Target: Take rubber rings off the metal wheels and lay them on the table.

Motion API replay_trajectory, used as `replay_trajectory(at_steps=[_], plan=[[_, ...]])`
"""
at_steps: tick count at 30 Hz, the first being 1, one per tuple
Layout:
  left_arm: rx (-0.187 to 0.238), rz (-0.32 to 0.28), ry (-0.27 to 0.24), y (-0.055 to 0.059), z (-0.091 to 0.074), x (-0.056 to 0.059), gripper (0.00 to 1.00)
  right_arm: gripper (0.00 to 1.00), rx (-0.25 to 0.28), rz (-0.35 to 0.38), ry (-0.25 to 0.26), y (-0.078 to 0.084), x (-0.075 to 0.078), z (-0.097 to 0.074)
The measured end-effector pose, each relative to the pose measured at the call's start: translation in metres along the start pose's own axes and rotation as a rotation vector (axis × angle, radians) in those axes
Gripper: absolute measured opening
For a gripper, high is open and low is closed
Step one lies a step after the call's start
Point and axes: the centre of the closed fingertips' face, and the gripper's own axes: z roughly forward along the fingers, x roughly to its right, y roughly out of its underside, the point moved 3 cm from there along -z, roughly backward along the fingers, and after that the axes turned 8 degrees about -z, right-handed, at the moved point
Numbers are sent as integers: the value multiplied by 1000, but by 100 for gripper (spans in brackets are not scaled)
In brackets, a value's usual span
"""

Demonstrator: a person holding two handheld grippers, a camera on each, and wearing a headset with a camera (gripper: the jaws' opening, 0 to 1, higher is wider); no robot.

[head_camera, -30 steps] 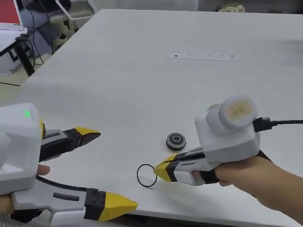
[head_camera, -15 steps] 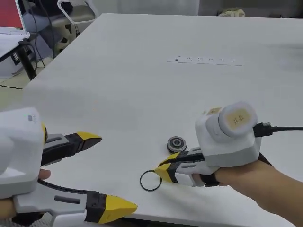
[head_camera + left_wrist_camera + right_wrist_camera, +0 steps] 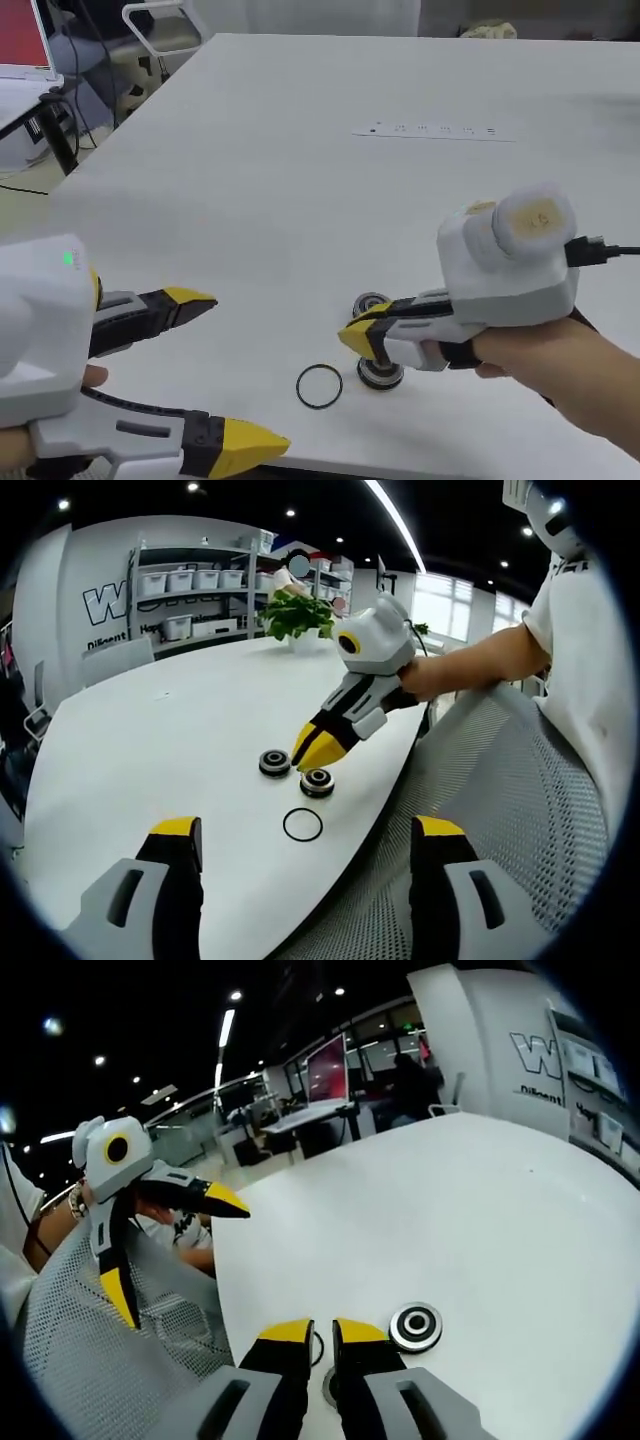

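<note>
You're hovering the right claw (image 3: pixel 352 340), pinched together and empty, over the nearer metal wheel (image 3: pixel 381 375); the left claw (image 3: pixel 247 368) is gaping wide, probably to steady it.

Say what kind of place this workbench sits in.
Probably an open-plan office or lab: shelves of storage bins line a wall, a potted plant stands at the white table's far end, and a monitor stands beyond it.

Big white bench (image 3: pixel 300 180) up front. Behind it, shelving (image 3: pixel 190 605) stacked with white bins (image 3: pixel 160 583), against a pale wall (image 3: pixel 55 590) with large dark lettering (image 3: pixel 103 602). Leafy plant (image 3: pixel 298 610) at the far end. Black ceiling (image 3: pixel 250 505), small spotlights (image 3: pixel 64 504) plus one long light strip (image 3: pixel 395 520). Bright windows (image 3: pixel 440 605) off to one side, red screen (image 3: pixel 328 1065) further back.
</note>
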Motion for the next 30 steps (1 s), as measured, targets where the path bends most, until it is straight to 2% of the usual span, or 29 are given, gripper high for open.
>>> replay_trajectory(at_steps=[12,18,25,30], plan=[[2,-1,3,0,0,0,82,6,132,94,87,-23,30,-29],[-2,0,8,0,0,1,81,6,169,133,121,-25,45,-42],[-4,-4,17,1,0,3,78,7,184,148,135,-26,50,-49],[8,0,24,-1,0,4,79,9,180,131,123,-26,49,-50]])
